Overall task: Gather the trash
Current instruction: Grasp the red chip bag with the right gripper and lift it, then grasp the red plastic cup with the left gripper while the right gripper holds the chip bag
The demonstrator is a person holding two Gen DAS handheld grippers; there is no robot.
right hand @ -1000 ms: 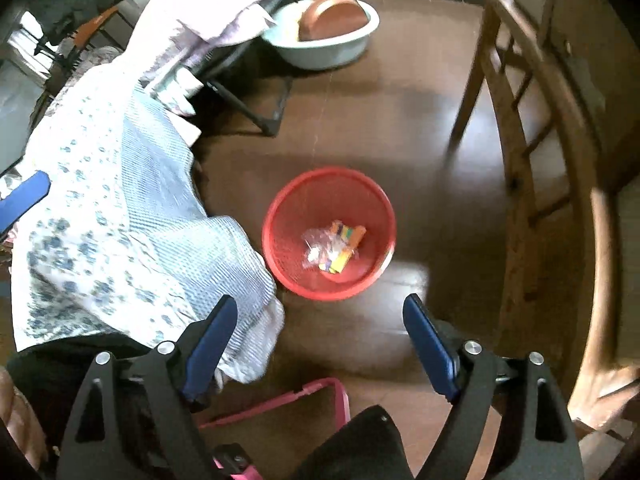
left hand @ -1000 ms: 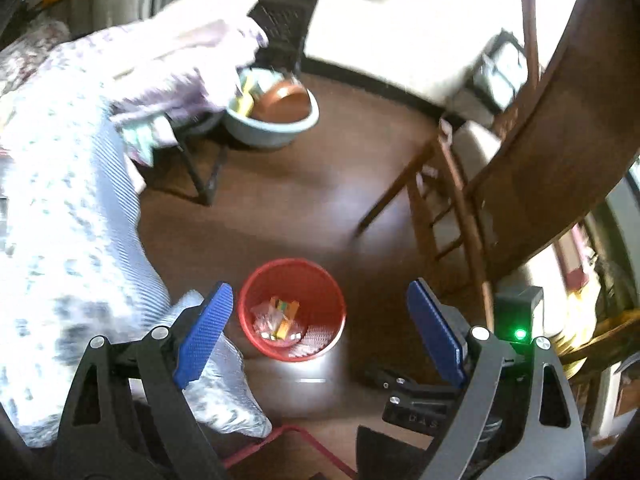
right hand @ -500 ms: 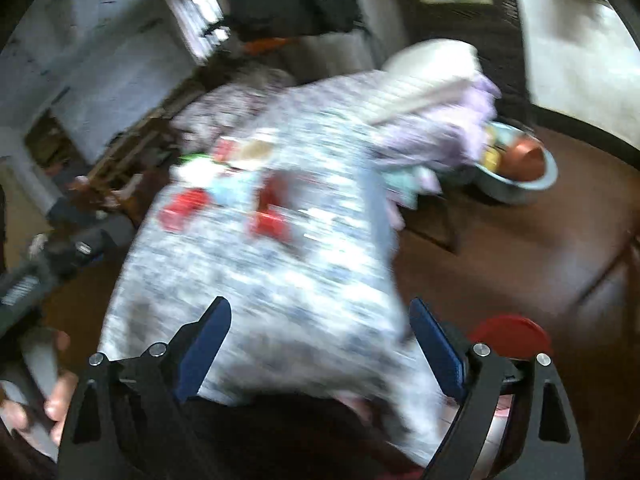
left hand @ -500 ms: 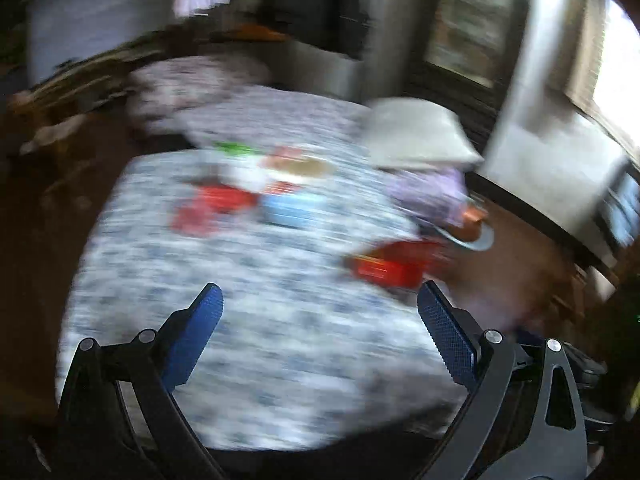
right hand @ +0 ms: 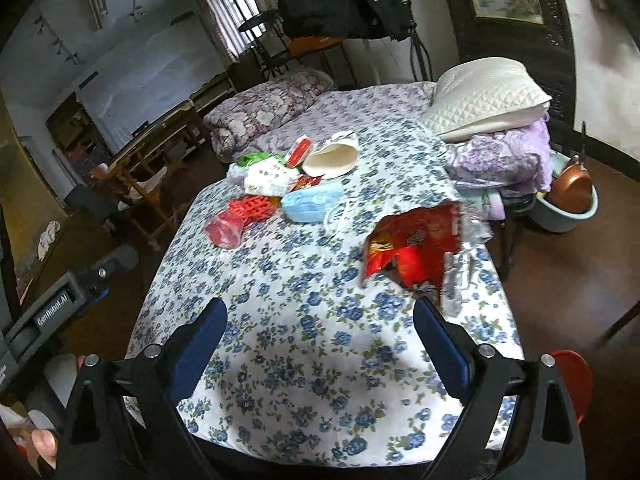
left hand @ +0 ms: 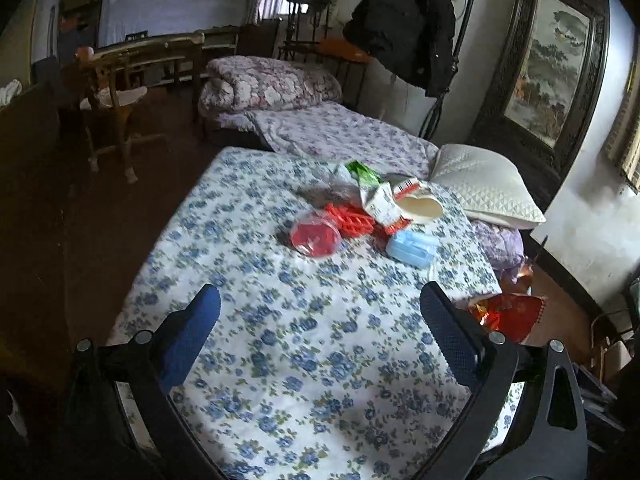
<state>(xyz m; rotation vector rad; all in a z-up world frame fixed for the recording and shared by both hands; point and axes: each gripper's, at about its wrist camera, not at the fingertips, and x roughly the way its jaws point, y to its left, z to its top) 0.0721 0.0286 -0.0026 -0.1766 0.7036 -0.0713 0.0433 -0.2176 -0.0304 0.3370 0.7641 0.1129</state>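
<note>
The flowered bed carries scattered litter; your left tongs and right tongs have just been opening, now wide, nothing between them.

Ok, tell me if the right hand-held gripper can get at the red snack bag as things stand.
Probably yes. The right hand-held gripper is open and empty, and the red snack bag lies just ahead on the floral bedspread with nothing between them.
</note>
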